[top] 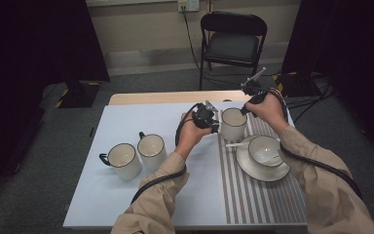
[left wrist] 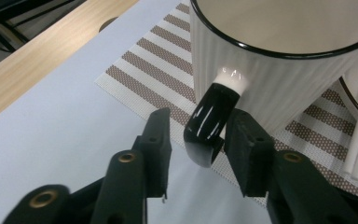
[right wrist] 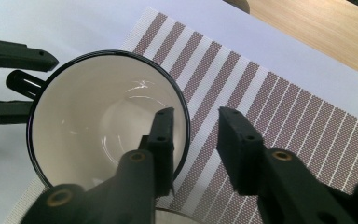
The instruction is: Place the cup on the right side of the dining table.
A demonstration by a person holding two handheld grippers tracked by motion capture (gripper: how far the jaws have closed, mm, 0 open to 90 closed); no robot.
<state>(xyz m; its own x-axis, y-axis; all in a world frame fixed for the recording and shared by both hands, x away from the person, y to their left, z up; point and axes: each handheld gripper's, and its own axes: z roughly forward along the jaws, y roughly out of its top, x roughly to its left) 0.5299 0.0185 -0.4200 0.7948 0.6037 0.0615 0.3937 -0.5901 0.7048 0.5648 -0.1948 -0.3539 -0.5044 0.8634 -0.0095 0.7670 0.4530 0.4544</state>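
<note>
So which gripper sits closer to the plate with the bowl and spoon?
Right. The right gripper straddles the mug rim just behind the plate; the left gripper is at the mug's handle, farther off.

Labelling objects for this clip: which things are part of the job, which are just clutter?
In the job:
- mug on the striped mat
- left tool, open around its black handle
- right tool, open astride the rim

Lying about:
- two mugs
- saucer with bowl and spoon
- chair
</note>
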